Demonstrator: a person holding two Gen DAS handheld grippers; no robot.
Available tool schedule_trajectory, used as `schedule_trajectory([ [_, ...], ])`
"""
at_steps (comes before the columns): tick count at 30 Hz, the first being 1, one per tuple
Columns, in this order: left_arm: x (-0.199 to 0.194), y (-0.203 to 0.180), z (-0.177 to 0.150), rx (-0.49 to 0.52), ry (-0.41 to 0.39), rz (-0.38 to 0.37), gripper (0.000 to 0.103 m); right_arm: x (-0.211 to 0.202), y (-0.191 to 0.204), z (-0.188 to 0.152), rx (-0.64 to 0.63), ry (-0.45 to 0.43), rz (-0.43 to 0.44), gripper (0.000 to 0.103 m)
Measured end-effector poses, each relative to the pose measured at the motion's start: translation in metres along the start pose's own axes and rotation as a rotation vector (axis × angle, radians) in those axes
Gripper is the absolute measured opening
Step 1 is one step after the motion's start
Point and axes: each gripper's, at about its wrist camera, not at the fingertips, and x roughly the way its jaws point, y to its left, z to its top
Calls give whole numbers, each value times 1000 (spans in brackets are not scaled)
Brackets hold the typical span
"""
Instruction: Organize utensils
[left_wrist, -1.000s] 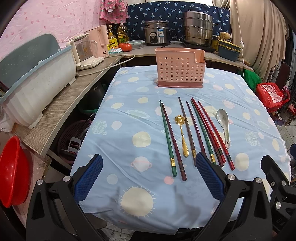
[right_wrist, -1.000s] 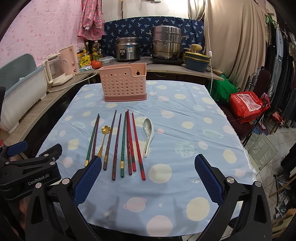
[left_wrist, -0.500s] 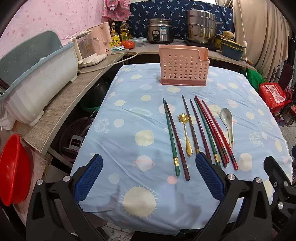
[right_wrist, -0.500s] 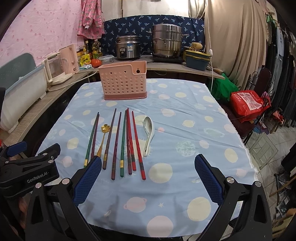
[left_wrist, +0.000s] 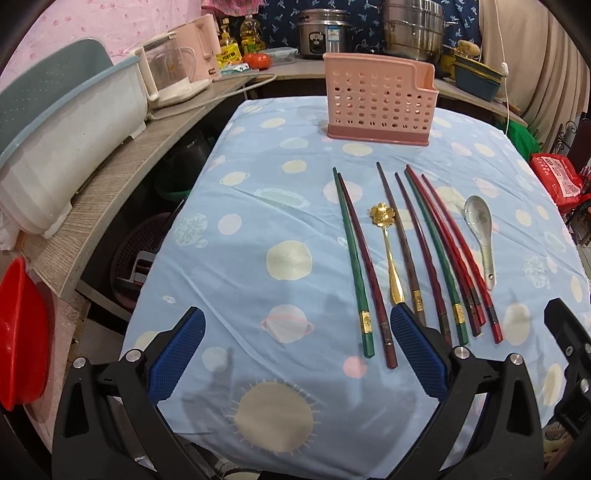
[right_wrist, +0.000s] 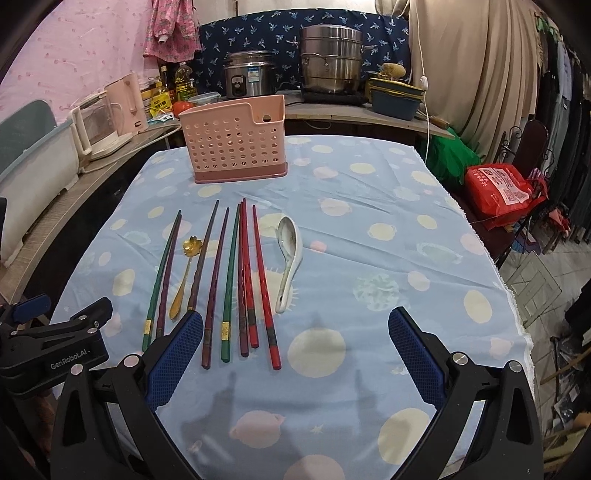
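Several green, maroon and red chopsticks (left_wrist: 417, 254) (right_wrist: 236, 280) lie side by side on the blue spotted tablecloth (left_wrist: 258, 206) (right_wrist: 369, 229). A gold flower spoon (left_wrist: 386, 243) (right_wrist: 184, 269) lies among them and a white ceramic spoon (left_wrist: 480, 232) (right_wrist: 288, 254) lies to their right. A pink perforated utensil holder (left_wrist: 380, 103) (right_wrist: 236, 144) stands upright beyond them. My left gripper (left_wrist: 295, 354) is open and empty over the near table edge, left of the chopstick ends. My right gripper (right_wrist: 295, 350) is open and empty just in front of the chopsticks.
A counter on the left holds a white dish tub (left_wrist: 66, 136) and a pink kettle (left_wrist: 173, 70). A rice cooker (right_wrist: 249, 75) and steel pots (right_wrist: 330, 62) stand behind. A red bowl (left_wrist: 18, 332) sits low left. A red bag (right_wrist: 502, 192) hangs right of the table.
Both grippers have moved slightly forward toward the utensils, so the chopsticks and holder look a little closer. Both stay open. Nothing on the table has moved.
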Motion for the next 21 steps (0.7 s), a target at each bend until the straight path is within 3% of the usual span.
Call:
schedule_trajectory([
  [21,11,-1,12,-9,15,-26,96,18,-6,6,15,22,3,96],
])
